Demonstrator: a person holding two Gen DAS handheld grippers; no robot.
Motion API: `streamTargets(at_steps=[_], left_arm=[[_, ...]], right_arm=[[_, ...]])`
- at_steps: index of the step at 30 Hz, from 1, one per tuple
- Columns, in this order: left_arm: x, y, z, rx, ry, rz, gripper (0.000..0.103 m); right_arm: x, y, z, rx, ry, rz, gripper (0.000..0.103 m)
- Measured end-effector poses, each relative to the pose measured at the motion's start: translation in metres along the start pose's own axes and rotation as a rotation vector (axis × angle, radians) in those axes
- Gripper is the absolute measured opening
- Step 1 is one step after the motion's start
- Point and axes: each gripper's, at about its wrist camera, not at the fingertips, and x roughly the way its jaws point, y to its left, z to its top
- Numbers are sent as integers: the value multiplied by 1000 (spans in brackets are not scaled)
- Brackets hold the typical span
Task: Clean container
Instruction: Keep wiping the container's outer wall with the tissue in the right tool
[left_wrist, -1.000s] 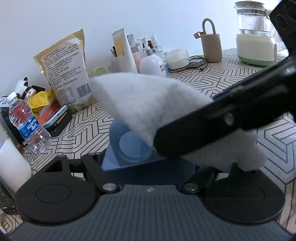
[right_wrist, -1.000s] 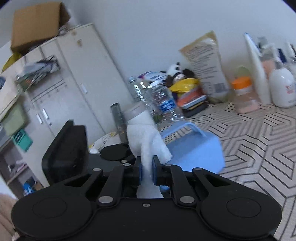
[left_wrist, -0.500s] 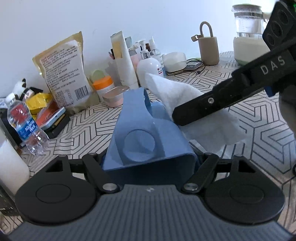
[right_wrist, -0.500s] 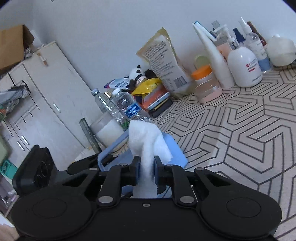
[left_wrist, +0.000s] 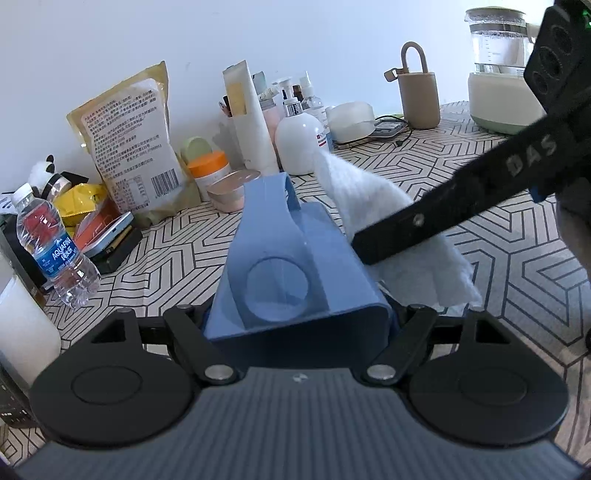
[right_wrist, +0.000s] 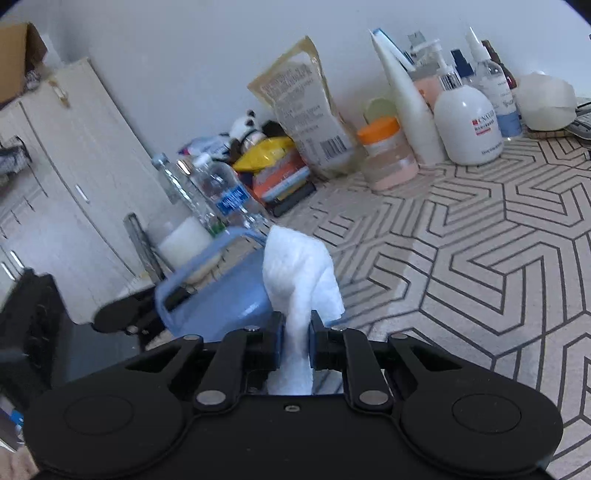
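Desk (left_wrist: 517, 258): covered with a cloth of black hexagon lines on beige; the clutter stands along the white wall, the near part is bare.
Container (left_wrist: 295, 266): a blue plastic box with a hoop handle, tilted, held up over the near part of the desk at the front of the left gripper; its blue shape also shows in the right wrist view (right_wrist: 221, 299).
Left gripper (left_wrist: 299, 325): jaws clamped on the near end of the container, one on each side.
Right gripper (right_wrist: 297, 341): jaws pressed together on a white cloth; in the left wrist view its black finger reaches in from the right, beside the container's right wall.
White cloth (left_wrist: 373, 206): bunched, standing up out of the right jaws and lying against the container's right side.
Kettle (left_wrist: 498, 70): glass jug on a pale green base, far right corner.
Food bag (left_wrist: 129, 140): tan pouch with a printed label, leaning on the wall.
Pump bottle (left_wrist: 299, 140): white, among tubes and sprays.
Water bottle (left_wrist: 51, 243): clear, blue label, at the left edge.
Orange-lidded jar (left_wrist: 208, 173): just before the food bag.
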Motion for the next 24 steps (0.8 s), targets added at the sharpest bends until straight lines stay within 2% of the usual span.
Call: streamTargets(at_steps=[5, 8, 10, 13, 24], left_arm=[[1, 3, 0, -21, 5, -5, 78], [1, 0, 0, -11, 6, 22, 78], [1, 1, 0, -14, 6, 18, 78], [1, 1, 0, -12, 5, 18, 78], [-1, -4, 0, -12, 4, 14, 78]], right_arm=[[-3, 6, 2, -15, -12, 67, 17], [-4, 17, 2, -51, -14, 147, 17], [-3, 25, 2, -97, -14, 149, 17], [-3, 25, 3, -89, -13, 178, 17], [-3, 18, 2, -64, -4, 139, 17]])
